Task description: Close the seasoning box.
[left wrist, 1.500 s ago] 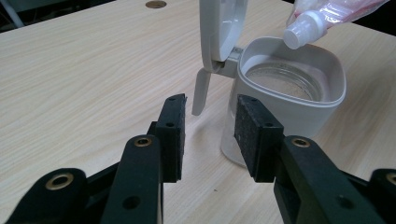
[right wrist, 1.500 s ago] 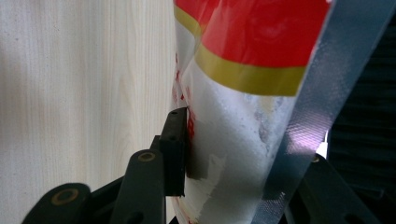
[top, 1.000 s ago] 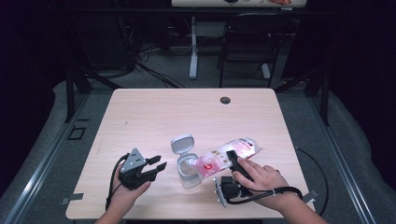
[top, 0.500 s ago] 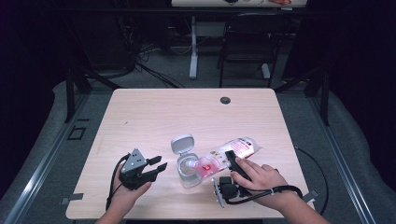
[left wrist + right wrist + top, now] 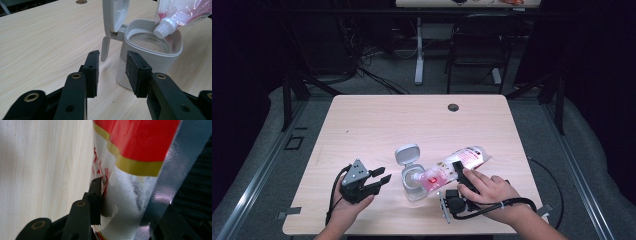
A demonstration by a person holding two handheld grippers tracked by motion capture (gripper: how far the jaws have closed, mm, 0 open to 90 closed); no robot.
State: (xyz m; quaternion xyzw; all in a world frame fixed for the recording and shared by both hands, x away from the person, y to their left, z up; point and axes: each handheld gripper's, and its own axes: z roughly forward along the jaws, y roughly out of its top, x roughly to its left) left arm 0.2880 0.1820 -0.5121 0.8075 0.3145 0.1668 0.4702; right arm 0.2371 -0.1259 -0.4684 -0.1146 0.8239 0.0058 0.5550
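Two hand-held grippers are at work on the pale wooden worktop (image 5: 377,125) in the high view. Your left hand-held gripper (image 5: 381,180) rests near the front edge, its jaws apart with nothing between them, aimed at the clear plastic container with a grey rim (image 5: 413,186) just to its right. That container stands upright near the front middle of the worktop, its grey flip lid (image 5: 406,154) swung up and open. Your right hand-held gripper (image 5: 462,175) is clamped on the red and white refill pouch with clear edges (image 5: 459,162), which lies tilted with its spout end lowered over the container's mouth.

From the left gripper view, both black padded jaws stand apart and empty, just short of the container (image 5: 150,55). The lid (image 5: 113,17) stands upright on its hinge at the far left of the rim. The pouch's white screw spout (image 5: 163,28) pokes over the rim into the opening, and a pale powder lies inside the container.

From the right gripper view, the pouch (image 5: 130,195) sits between the jaws; the left pad presses against its printed film. These jaws have just been closing a little further on the pouch. Bare worktop (image 5: 42,165) runs down the left side.
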